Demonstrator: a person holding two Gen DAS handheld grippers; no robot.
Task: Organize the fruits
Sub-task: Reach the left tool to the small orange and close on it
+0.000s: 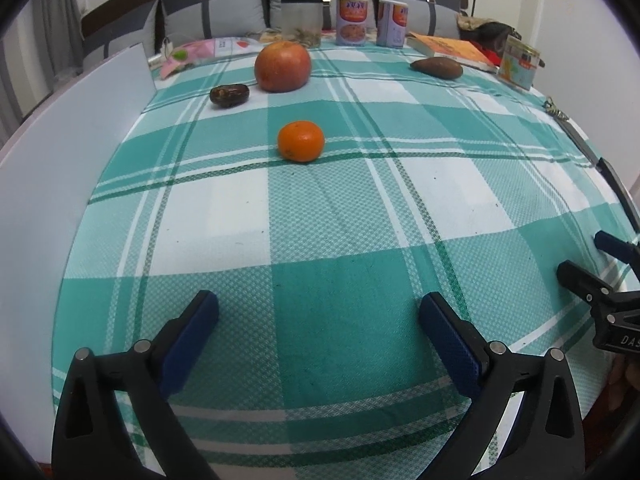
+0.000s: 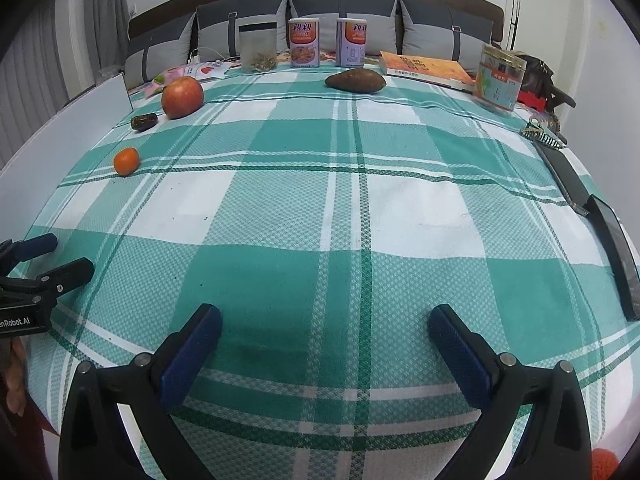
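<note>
Left gripper [image 1: 318, 322]: jaws spread wide, nothing between them, pitched down over the checked cloth [image 1: 320, 240]. Tangerine [image 1: 301, 141]: frame centre, well beyond the fingertips (round, no clear axis). Apple [image 1: 283, 66] and dark date [image 1: 229, 95], long axis sideways: upper centre-left. Right gripper [image 2: 325, 330]: likewise released, empty.

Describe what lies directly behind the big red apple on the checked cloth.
Behind the big red apple stands a clear plastic jar with dried bits at its bottom, backed by grey cushions. The apple hides part of the jar's base.
</note>
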